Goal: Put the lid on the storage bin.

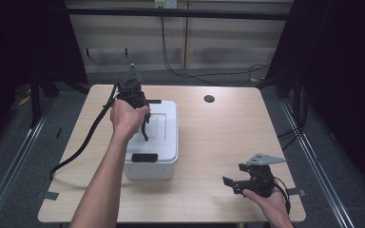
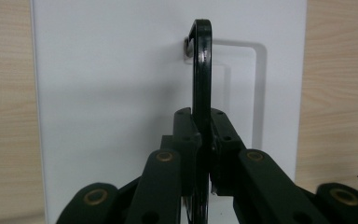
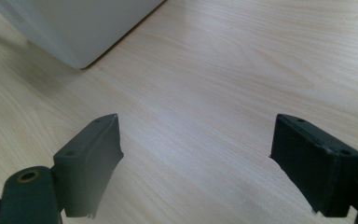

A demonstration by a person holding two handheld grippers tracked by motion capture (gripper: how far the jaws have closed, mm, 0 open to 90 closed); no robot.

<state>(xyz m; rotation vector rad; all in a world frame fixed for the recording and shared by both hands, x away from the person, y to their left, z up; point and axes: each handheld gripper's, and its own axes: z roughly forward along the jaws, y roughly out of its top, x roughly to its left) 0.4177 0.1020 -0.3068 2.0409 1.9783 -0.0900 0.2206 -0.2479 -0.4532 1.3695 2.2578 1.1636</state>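
1. Jaws on the left gripper (image 2: 200,140) are clamped tight on the black handle (image 2: 201,70) of the white box (image 1: 164,137); right gripper (image 1: 237,183) sits wide open with nothing in it, near the table's (image 1: 228,128) front right corner.
2. Box sits left of the table's centre.
3. Looks like rigid, light plastic, probably a bit slick. The handle pivots, so I'd grab it mid-span.

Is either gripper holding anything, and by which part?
The left gripper clamps the white box's black carry handle along its bar. The right gripper is open, holding nothing.
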